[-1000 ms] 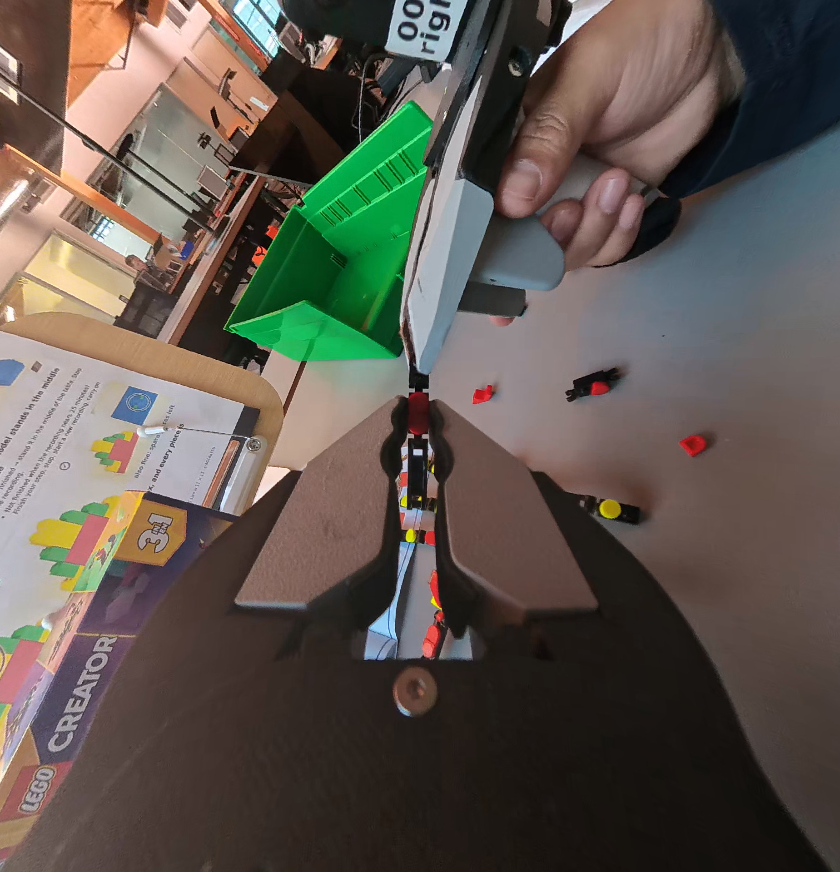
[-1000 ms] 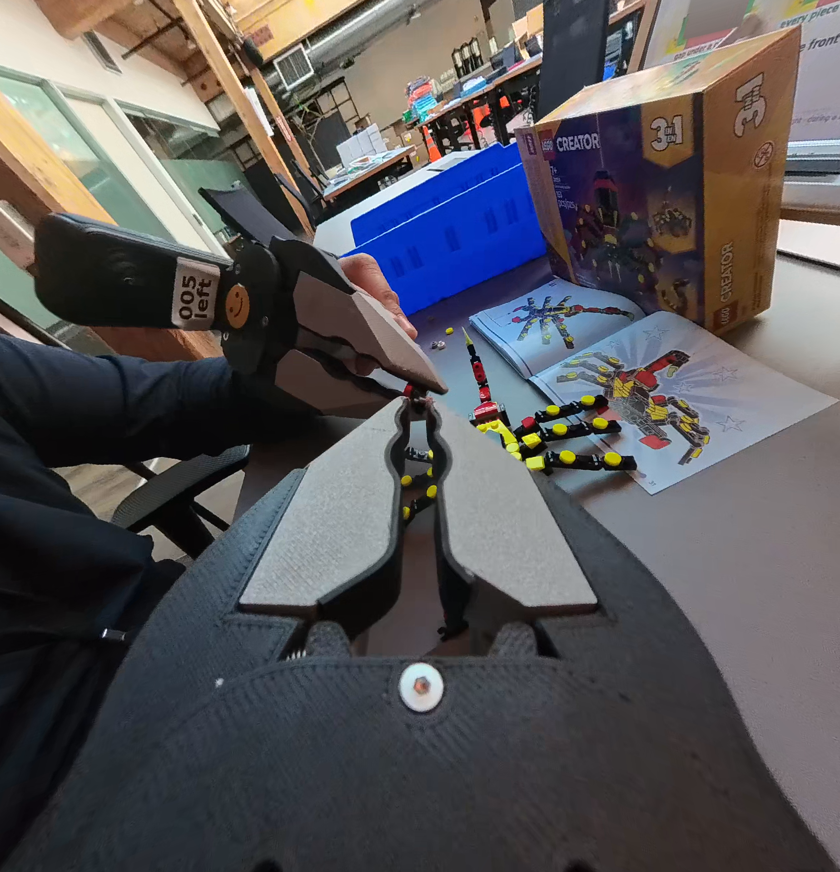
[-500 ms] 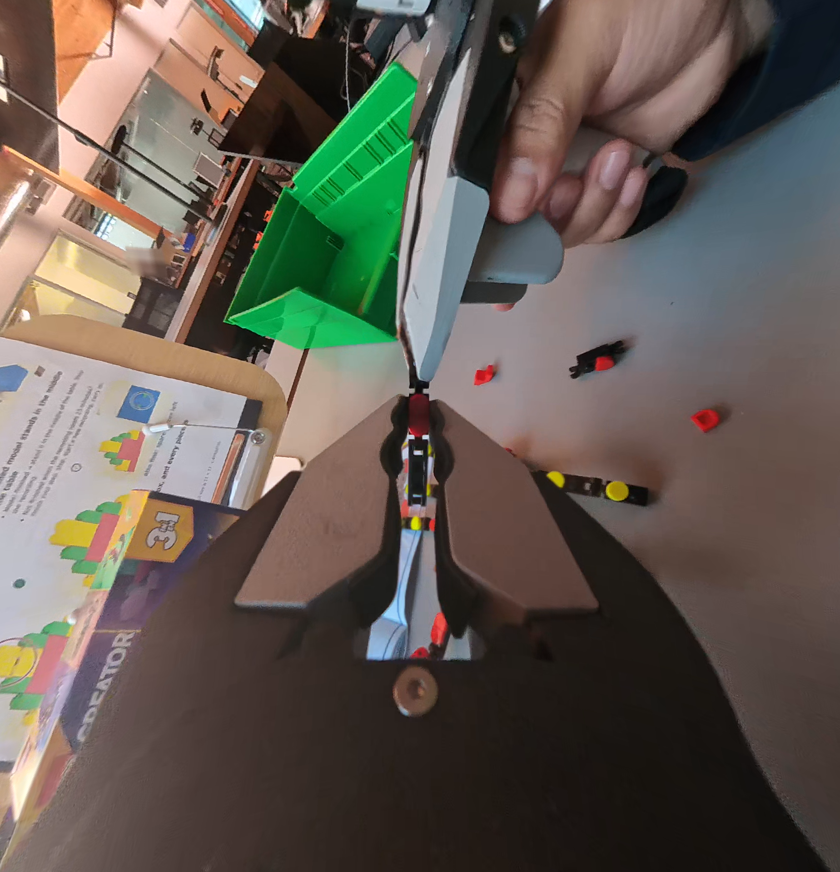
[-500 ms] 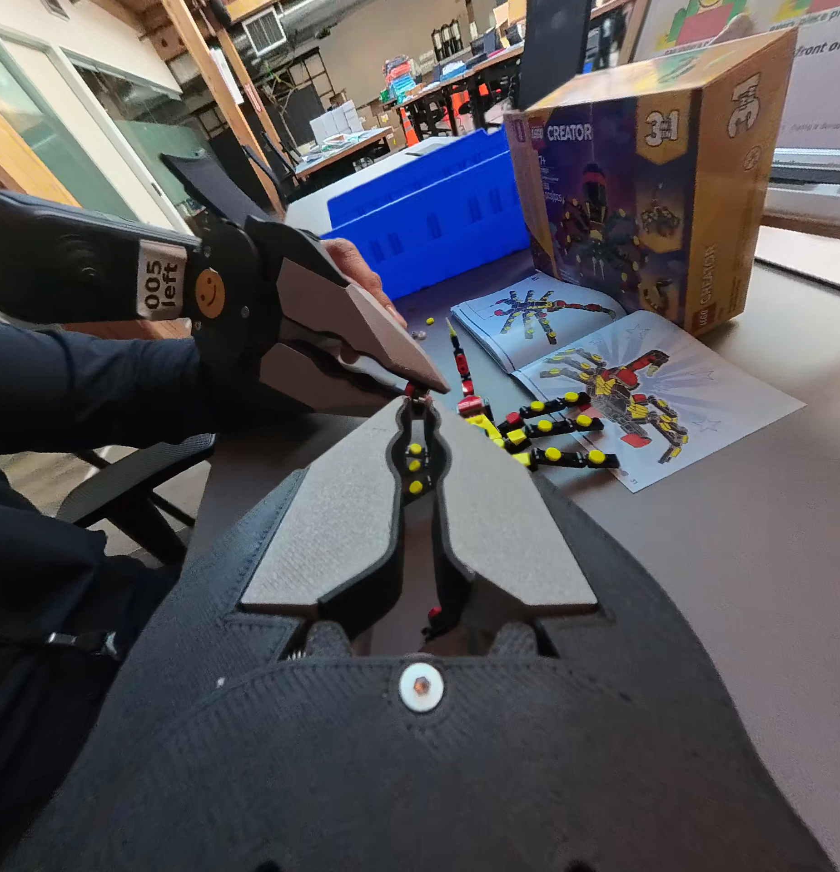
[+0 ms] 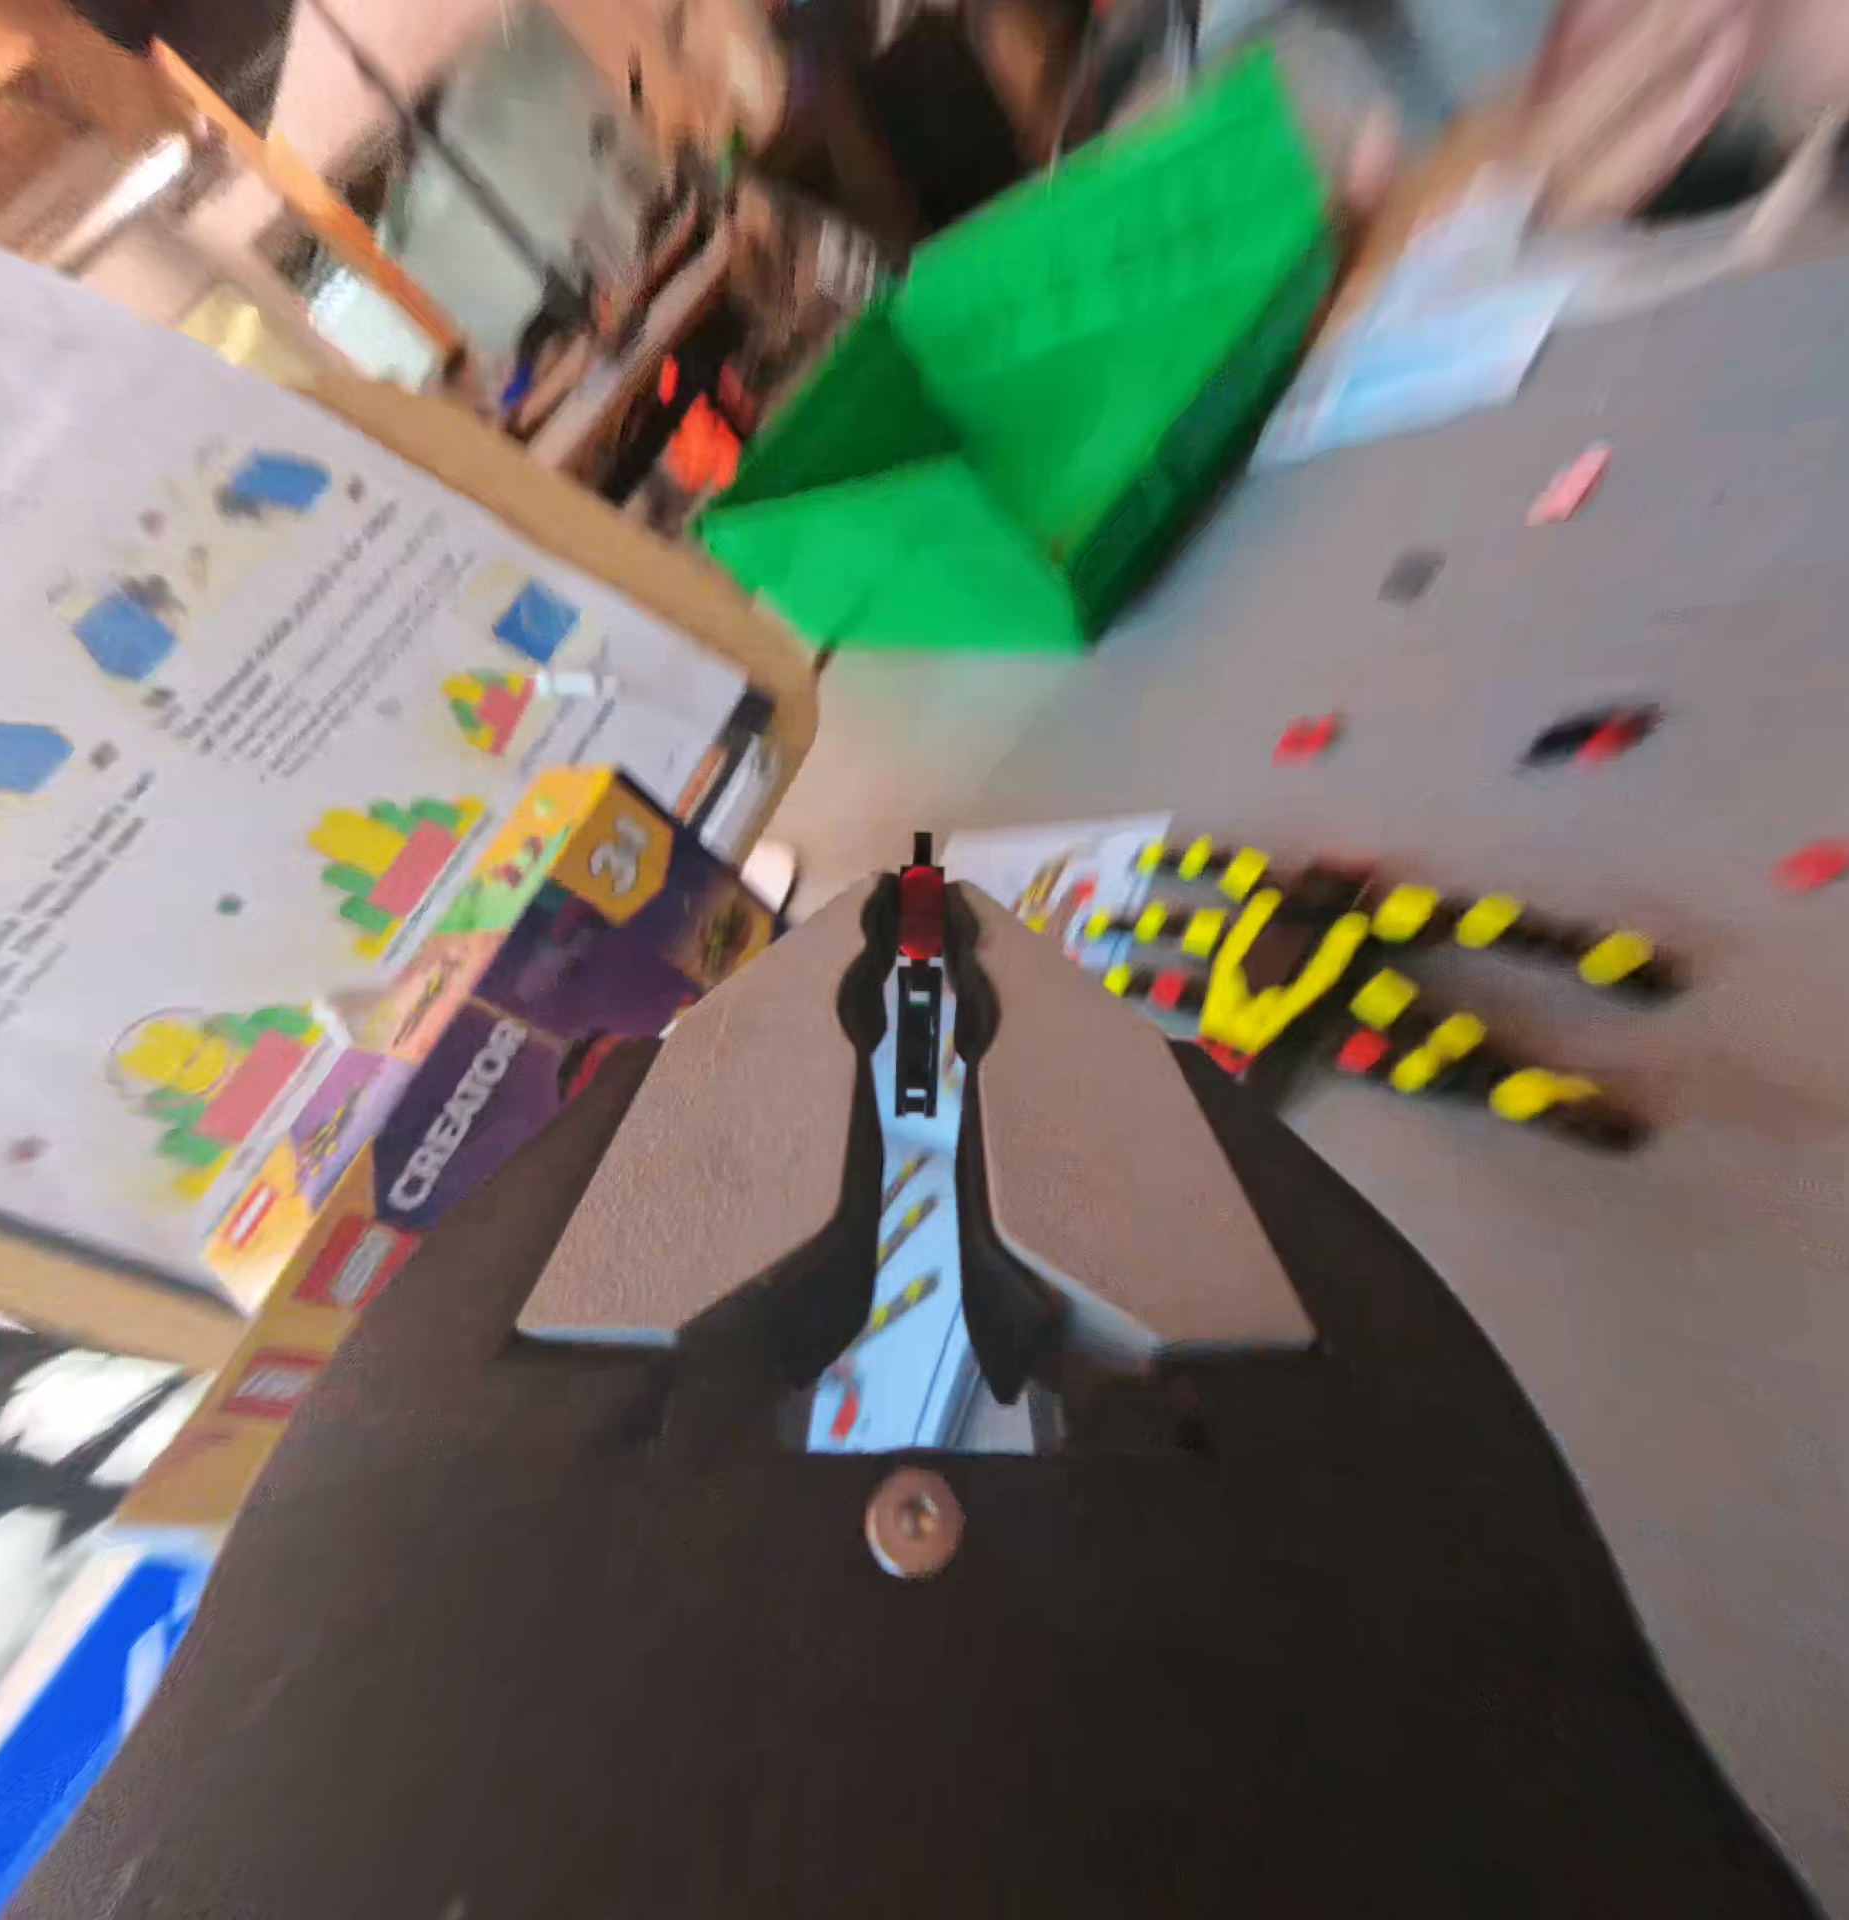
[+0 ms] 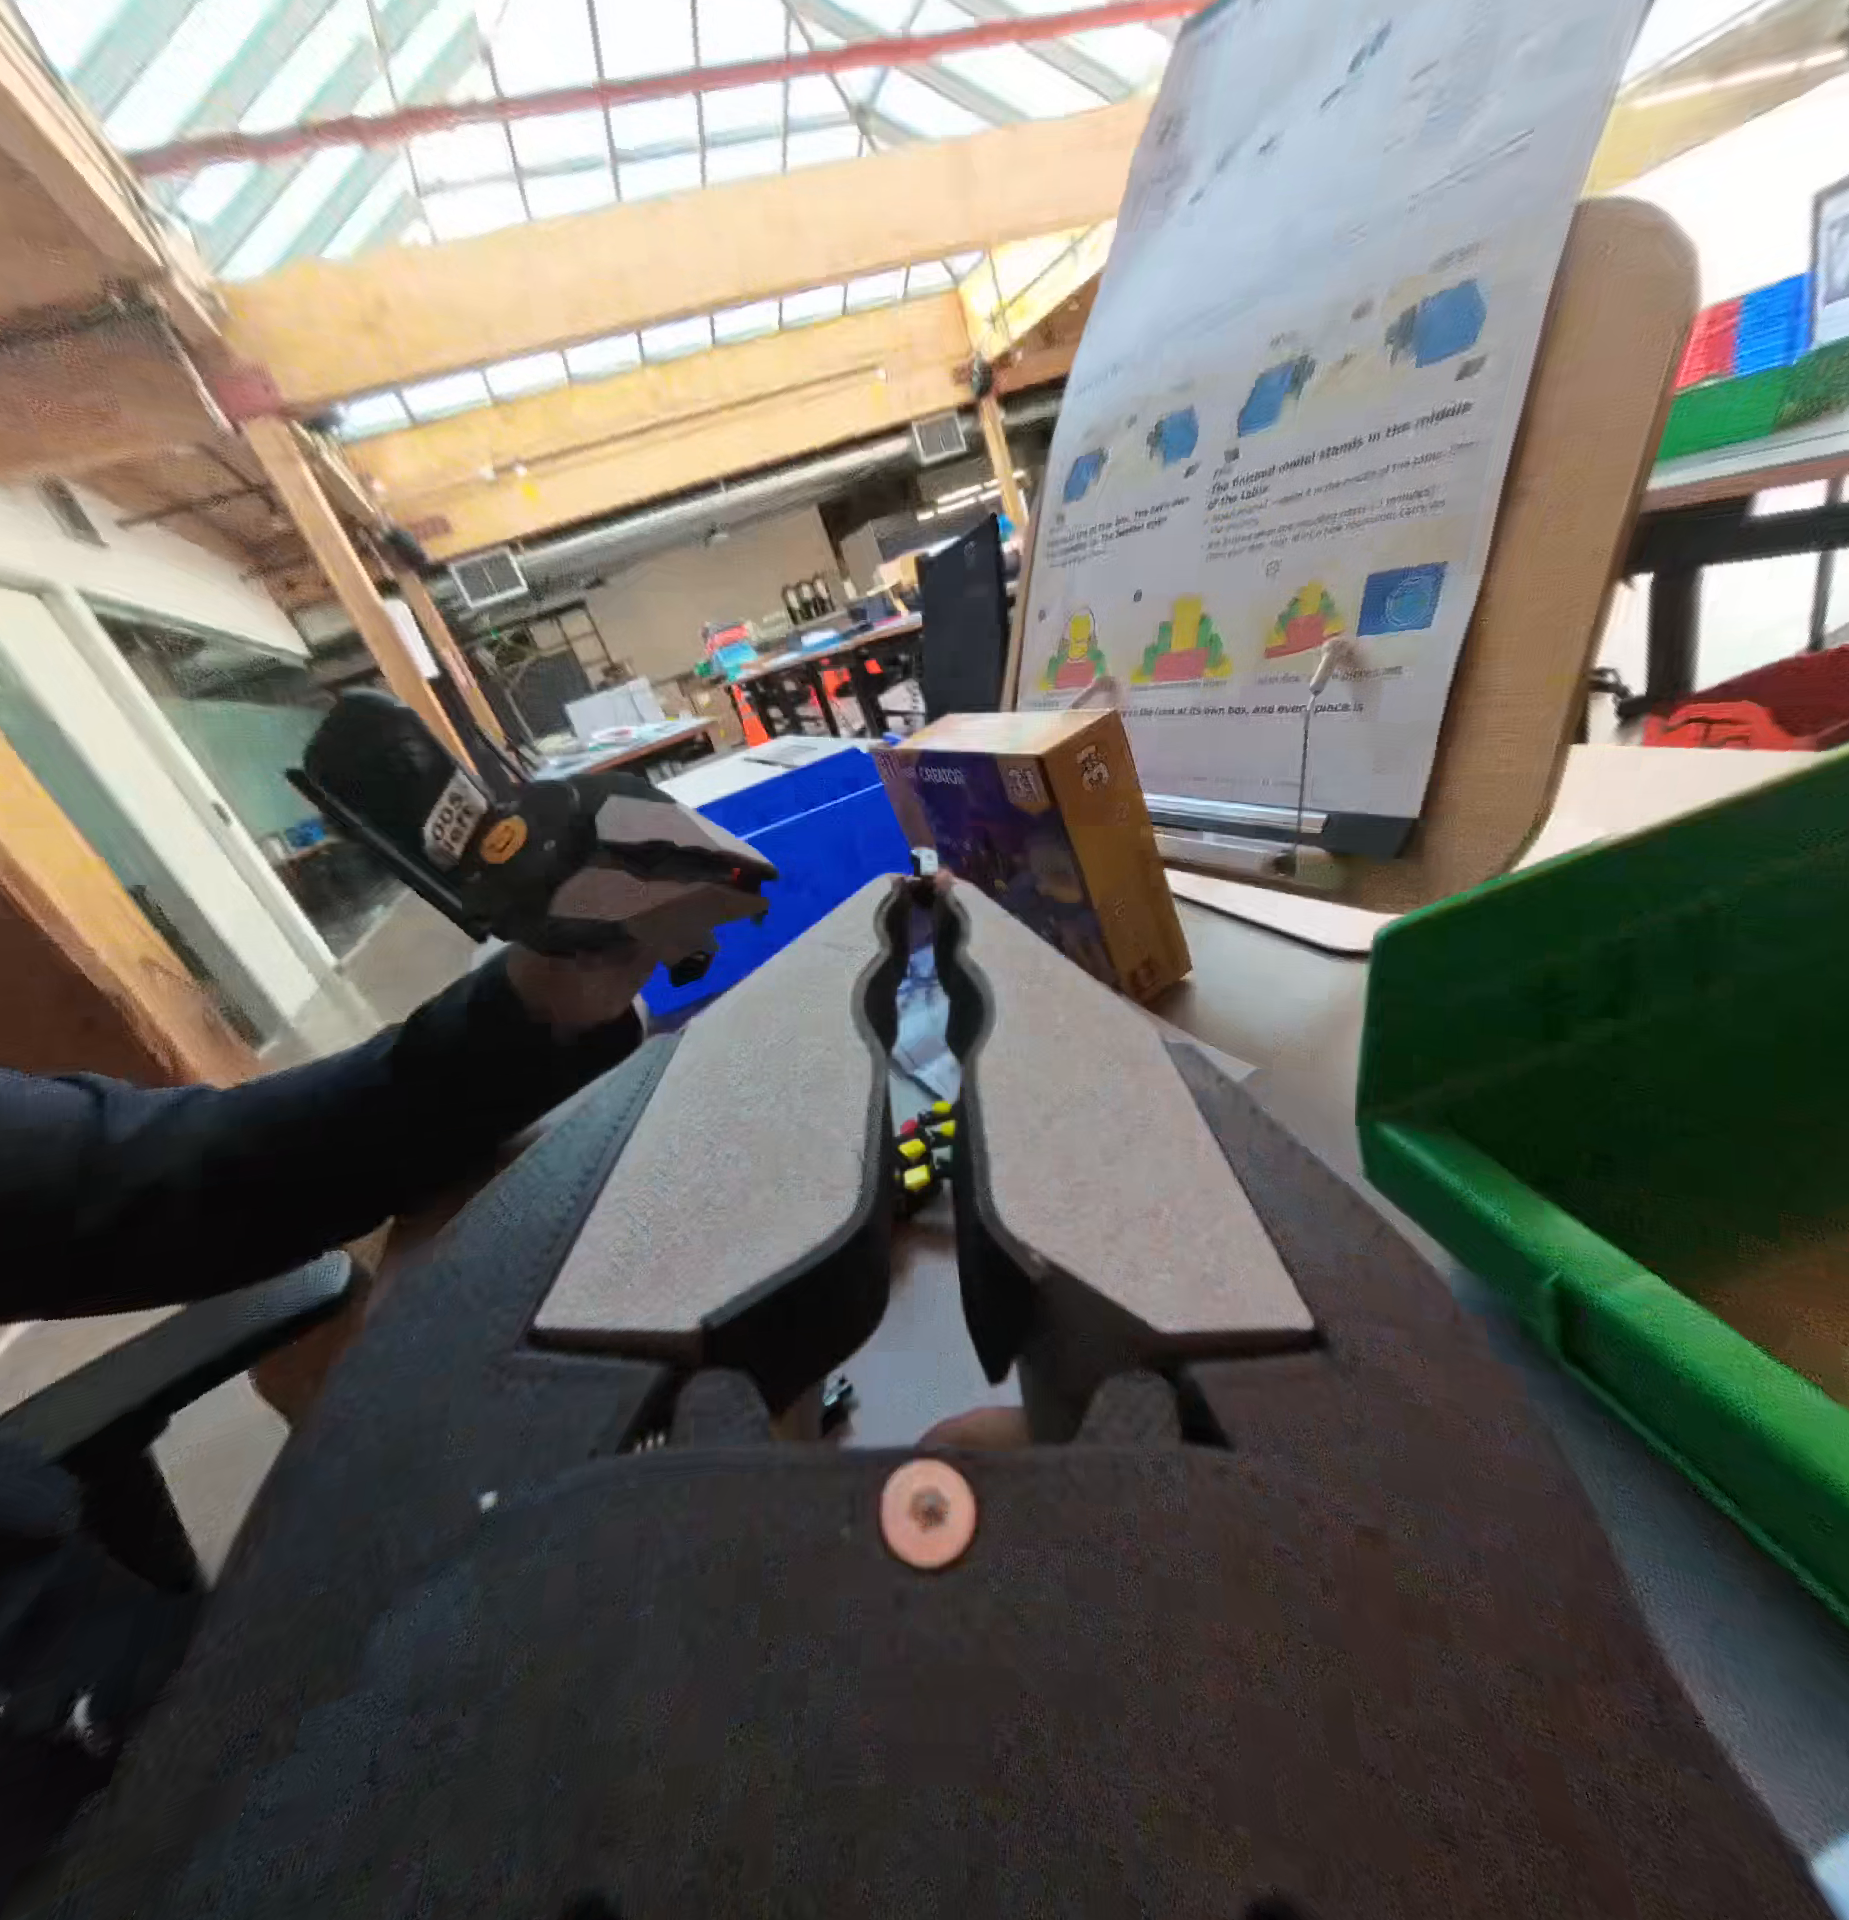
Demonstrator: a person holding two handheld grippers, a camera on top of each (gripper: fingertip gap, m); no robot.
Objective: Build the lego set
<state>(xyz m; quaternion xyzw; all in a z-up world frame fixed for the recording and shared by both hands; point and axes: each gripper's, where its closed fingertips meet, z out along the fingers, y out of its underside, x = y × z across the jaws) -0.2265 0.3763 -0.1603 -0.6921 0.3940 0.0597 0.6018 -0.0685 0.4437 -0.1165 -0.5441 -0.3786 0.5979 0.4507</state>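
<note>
Lego model (image 5: 1315,997) part-built beside box (image 5: 504,1039); left tongs (image 5: 920,914) clamp leg segment (image 5: 918,1029); right tongs (image 6: 925,894) together, apparently empty. Next: attach segment.

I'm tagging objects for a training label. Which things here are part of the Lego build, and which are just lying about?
Part of the build:
- red and black piece in the left gripper
- black and yellow model
- loose red pieces
- set box

Lying about:
- green bin
- blue bin
- clipboard sheet
</note>
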